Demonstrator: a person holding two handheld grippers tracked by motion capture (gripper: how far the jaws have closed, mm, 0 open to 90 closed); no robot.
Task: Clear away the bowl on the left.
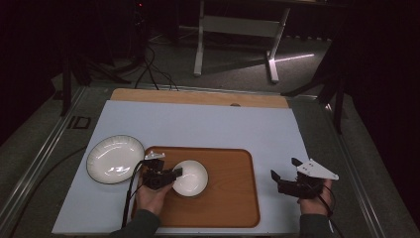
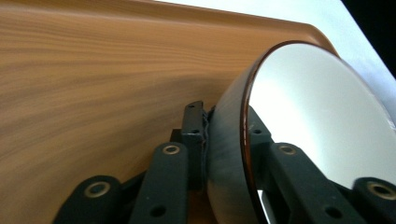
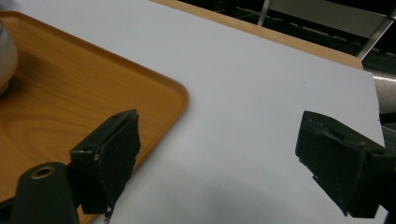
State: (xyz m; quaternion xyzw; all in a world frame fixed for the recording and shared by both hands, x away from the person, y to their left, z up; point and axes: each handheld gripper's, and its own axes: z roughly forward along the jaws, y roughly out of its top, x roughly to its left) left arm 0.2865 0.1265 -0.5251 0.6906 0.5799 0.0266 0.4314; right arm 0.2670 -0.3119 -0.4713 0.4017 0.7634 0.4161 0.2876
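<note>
- Tabletop: pale sheet over wood, dark room with cables and a desk frame behind.
- Wooden tray: carries the white bowl at its left half; plate lies left of the tray.
- Left gripper: jaws straddle the bowl rim, grasping it.
- Right gripper: right of tray, jaws released, empty.
- Risk: thin rim hold; a slackening grip could tip the bowl.
</note>
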